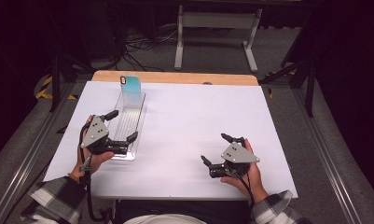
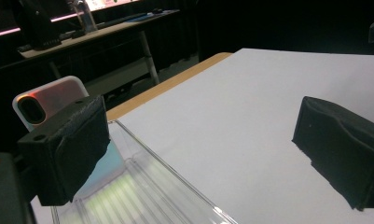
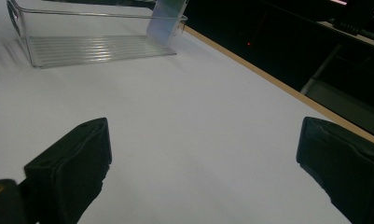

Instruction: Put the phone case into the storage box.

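Jaws spread wide, the left gripper (image 1: 121, 126) straddles the near end of the clear tray (image 1: 139, 125) at far left, light, stiff, slippery plastic best pinched by its thin wall.

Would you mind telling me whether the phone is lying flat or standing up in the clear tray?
Standing up. The phone leans on its end against the far wall of the clear tray, its top above the rim.
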Available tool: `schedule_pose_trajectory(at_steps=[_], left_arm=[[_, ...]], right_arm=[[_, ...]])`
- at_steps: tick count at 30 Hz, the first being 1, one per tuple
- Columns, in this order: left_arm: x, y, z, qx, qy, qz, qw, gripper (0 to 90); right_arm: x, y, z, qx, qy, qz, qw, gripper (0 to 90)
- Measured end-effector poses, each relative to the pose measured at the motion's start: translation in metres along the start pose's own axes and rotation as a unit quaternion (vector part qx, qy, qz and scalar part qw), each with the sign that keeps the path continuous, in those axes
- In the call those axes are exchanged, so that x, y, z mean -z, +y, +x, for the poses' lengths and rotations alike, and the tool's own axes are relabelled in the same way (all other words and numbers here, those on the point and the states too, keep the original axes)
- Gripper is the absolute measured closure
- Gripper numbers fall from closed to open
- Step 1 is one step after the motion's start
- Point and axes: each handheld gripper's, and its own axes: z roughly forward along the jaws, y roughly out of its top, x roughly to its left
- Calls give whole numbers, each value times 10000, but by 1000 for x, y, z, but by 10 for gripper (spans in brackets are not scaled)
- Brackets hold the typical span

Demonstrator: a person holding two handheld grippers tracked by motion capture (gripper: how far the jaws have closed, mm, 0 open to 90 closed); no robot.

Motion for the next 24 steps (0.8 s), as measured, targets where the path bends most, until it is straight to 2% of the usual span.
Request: schedule_pose_trajectory(at_steps=[24], left_arm=[[7, -1, -11, -43, -85, -61, 9999, 43]], right_arm=[[2, 2, 2, 14, 71, -99, 9999, 39]])
